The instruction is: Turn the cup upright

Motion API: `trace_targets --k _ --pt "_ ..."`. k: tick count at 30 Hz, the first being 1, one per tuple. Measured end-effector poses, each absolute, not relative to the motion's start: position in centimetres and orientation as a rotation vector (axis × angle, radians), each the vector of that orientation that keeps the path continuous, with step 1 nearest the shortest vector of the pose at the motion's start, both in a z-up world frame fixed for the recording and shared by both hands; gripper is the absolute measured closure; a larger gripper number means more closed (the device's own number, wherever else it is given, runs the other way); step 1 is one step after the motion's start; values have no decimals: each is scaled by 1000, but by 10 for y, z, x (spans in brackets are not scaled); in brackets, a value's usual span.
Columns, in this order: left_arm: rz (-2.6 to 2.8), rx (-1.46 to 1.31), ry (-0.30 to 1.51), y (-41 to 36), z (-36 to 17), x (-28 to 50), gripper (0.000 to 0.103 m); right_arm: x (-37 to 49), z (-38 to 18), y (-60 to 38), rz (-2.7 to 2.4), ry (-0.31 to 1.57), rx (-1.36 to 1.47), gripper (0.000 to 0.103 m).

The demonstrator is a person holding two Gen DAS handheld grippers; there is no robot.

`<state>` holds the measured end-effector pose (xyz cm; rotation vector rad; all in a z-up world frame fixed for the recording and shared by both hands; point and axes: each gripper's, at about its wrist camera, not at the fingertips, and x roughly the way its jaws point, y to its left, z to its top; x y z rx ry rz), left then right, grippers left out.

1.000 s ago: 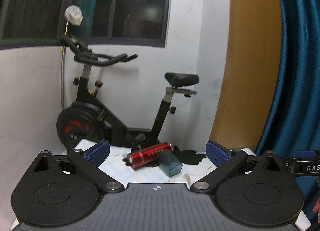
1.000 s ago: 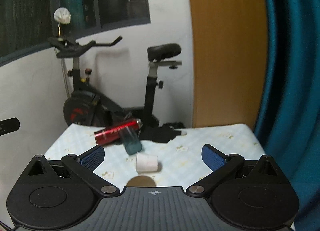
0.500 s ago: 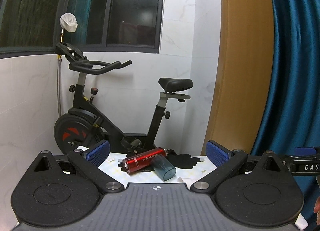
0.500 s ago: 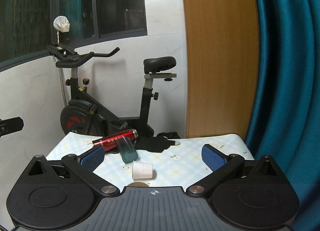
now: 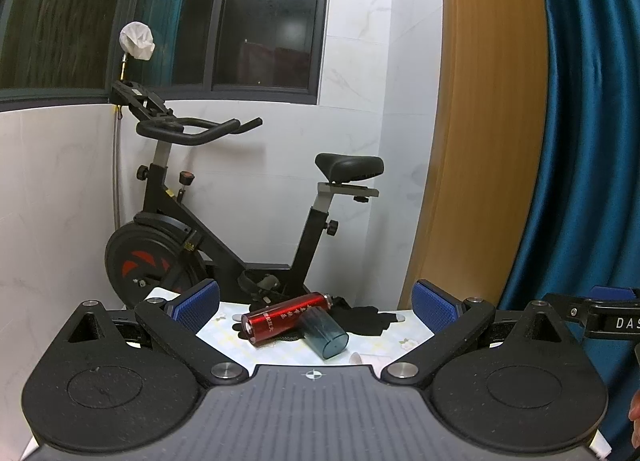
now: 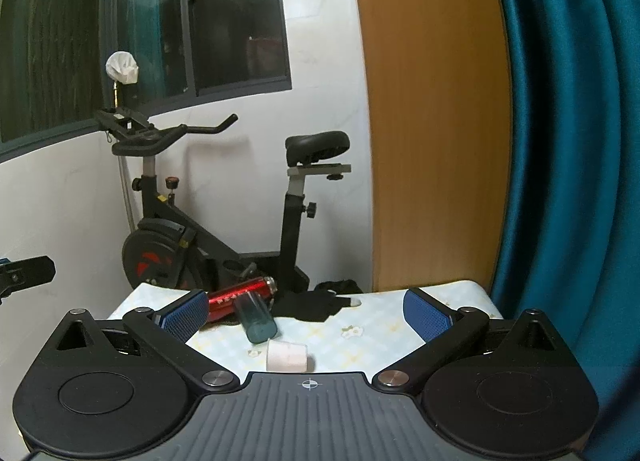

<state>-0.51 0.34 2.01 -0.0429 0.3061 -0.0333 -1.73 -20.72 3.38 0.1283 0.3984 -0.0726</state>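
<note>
A small white cup (image 6: 287, 355) lies on its side on the patterned table (image 6: 380, 333), just ahead of my right gripper (image 6: 306, 315), which is open and empty. Only the cup's edge (image 5: 356, 358) shows in the left wrist view. A teal translucent cup (image 6: 256, 321) (image 5: 325, 332) also lies on its side, against a red bottle (image 6: 240, 297) (image 5: 284, 316). My left gripper (image 5: 316, 307) is open and empty, short of the bottle and the teal cup.
A black glove (image 6: 320, 303) (image 5: 370, 319) lies at the table's back. An exercise bike (image 5: 192, 237) stands behind the table against a white wall. A wooden panel (image 6: 432, 121) and a blue curtain (image 6: 568, 141) are on the right.
Both cameras have tilted up and pulled back a little, so the table and cups sit lower in view. Both grippers stay open; the cups have not moved.
</note>
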Motion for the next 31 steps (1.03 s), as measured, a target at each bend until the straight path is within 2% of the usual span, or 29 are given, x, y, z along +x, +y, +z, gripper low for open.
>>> trace_targets --k 31 --pt "-48 -47 308 0 17 -8 0 -17 32 -199 -65 407 123 0"
